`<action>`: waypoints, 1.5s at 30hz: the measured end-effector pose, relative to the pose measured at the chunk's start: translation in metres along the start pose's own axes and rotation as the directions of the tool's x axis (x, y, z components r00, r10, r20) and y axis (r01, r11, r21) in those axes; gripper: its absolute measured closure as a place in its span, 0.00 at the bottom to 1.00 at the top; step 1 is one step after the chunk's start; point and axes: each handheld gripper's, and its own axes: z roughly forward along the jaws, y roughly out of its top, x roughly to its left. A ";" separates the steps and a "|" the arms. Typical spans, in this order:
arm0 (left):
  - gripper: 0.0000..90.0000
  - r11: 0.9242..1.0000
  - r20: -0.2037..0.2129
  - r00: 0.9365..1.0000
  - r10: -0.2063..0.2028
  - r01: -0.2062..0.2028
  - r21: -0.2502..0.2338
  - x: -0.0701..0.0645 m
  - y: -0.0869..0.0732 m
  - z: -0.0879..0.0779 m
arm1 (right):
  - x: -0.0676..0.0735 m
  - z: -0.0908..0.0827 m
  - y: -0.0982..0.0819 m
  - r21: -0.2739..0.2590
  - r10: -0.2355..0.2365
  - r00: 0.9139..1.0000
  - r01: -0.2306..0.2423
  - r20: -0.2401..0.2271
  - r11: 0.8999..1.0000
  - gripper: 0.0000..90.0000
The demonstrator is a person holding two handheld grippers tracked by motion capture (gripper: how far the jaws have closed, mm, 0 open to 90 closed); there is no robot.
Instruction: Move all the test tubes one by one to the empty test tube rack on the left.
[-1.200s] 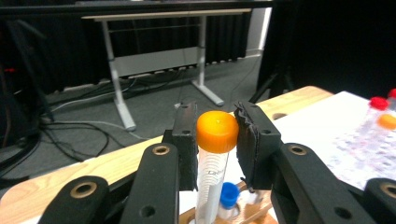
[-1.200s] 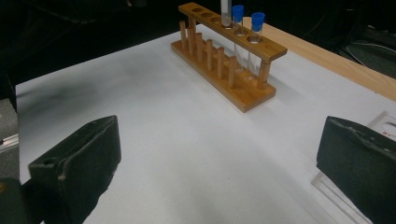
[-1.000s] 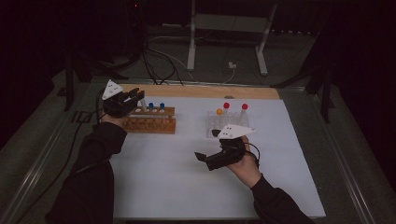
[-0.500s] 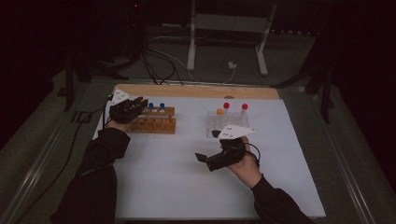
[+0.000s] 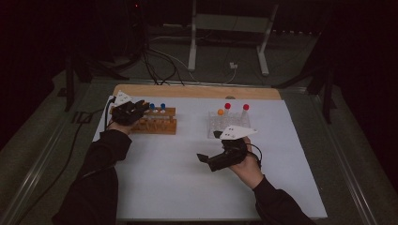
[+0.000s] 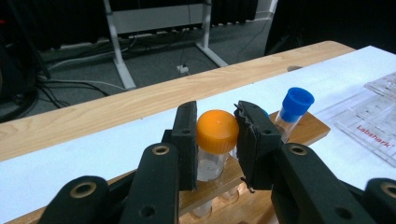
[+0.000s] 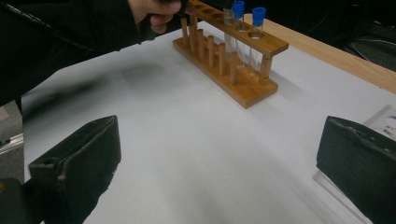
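The right gripper (image 5: 202, 158), jaws wide open with nothing between them, has stayed over the white mat (image 5: 187, 187). Farther off, the left gripper (image 6: 215, 135) has sunk lower, clamped on the orange-capped tube (image 6: 215, 140) standing in the wooden rack (image 5: 157, 125).

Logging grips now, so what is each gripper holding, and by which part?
Left gripper clamps the orange-capped tube by its cap, over the wooden rack. Right gripper holds nothing.

Red "Labshark" lettering – on clear plastic rack (image 6: 373, 122) – nothing else legible.
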 end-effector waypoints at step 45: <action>0.01 0.995 0.392 0.914 0.104 -0.092 -0.050 -0.080 -0.039 -0.083 | -0.098 0.018 -0.010 0.070 0.131 0.956 -0.155 0.262 0.986 0.58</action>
